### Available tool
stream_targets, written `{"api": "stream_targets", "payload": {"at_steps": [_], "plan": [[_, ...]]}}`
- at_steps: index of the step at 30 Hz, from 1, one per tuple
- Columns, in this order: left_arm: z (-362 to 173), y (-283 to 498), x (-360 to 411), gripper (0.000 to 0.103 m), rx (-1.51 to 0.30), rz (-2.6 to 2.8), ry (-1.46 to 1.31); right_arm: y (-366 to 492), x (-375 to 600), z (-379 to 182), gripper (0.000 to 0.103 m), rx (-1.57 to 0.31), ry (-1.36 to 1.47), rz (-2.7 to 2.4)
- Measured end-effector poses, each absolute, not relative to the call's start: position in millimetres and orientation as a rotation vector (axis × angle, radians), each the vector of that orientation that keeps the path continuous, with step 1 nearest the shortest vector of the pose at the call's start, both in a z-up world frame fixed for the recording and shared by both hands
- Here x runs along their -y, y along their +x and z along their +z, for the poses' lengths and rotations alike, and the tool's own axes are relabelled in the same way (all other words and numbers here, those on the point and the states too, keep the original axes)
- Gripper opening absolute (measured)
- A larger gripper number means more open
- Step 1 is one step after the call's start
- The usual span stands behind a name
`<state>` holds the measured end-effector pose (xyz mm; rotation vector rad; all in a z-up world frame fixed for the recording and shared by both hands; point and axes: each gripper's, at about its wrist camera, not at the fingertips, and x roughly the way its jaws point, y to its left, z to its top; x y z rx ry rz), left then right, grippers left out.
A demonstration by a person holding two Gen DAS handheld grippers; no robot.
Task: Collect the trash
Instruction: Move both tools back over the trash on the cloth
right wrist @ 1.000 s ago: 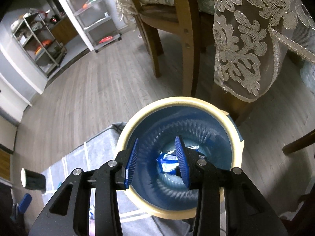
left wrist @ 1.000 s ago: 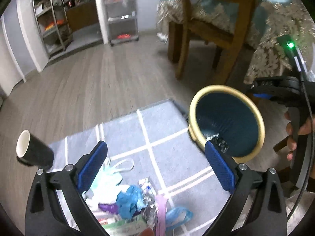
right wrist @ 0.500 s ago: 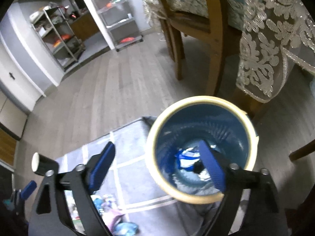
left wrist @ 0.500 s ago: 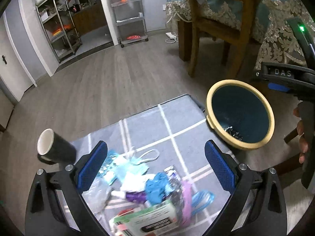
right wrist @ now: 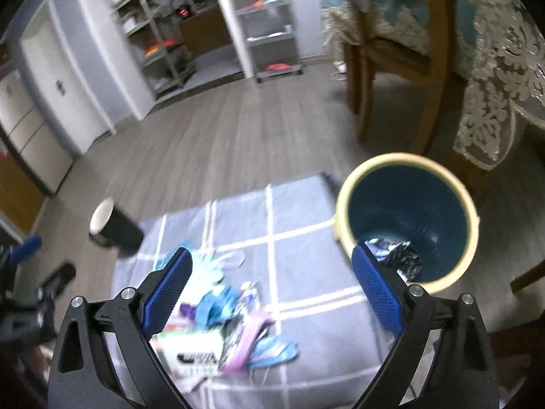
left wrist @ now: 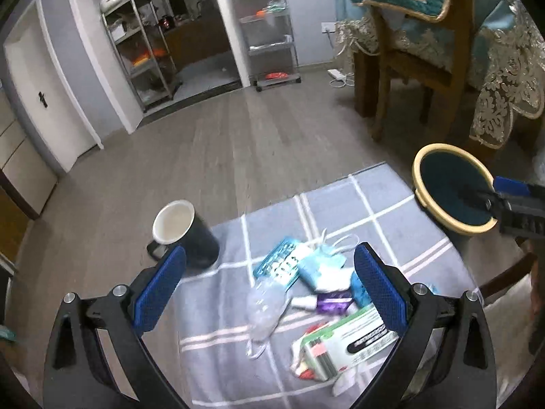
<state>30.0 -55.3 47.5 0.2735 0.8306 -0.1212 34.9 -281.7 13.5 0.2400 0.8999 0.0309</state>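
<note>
- Left wrist view: my left gripper (left wrist: 269,283) hangs spread wide with nothing between its pads, above the trash pile (left wrist: 316,293) on the grey checked mat (left wrist: 340,211). A black paper cup (left wrist: 185,233) lies just beyond the left finger; the bin (left wrist: 419,170) sits far right.
- Right wrist view: my right gripper (right wrist: 272,289) has just sprung open, empty. The pile (right wrist: 224,327) lies below its left finger (right wrist: 167,289), the bin (right wrist: 344,201) behind the right one, wrappers inside.

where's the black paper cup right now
The black paper cup lies tipped on the floor at the grey checked mat's left edge in both wrist views, left of the trash pile.
</note>
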Motion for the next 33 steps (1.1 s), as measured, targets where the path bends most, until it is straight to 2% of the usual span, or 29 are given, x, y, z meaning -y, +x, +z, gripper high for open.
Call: {"api": "stream_targets", "payload": {"at_steps": [8,13,19,26,29,31,33], "plan": [[66.6,13.0,7.6,0.097,-0.713,-0.087,0.118,12.7,242.5,-13.3,0.094,-0.989,0.215,0.075],[64.2,3.4,-2.2,0.097,-0.583,-0.048,0.163,10.8,228.4,-21.5,0.094,-0.994,0.156,0.071],[31.5,27.7,-22.2,0.096,-0.713,-0.053,0.058,15.7,224.3,-35.7,0.094,-1.016,0.145,0.059],[-8.5,40.9,-20.4,0.097,-0.787,-0.053,0.136,29.2,230.5,-70.9,0.093,-1.111,0.177,0.029],[-24.4,45.6,-17.8,0.097,-0.831,-0.088,0.129,31.8,226.7,-83.1,0.082,-1.149,0.164,0.032],[-34.9,48.6,-14.0,0.096,-0.853,-0.098,0.143,32.5,225.2,-86.5,0.069,-1.161,0.161,0.037],[-41.9,51.9,-10.7,0.096,-0.866,-0.106,0.15,35.9,221.9,-99.8,0.064,-1.203,0.164,0.041]]}}
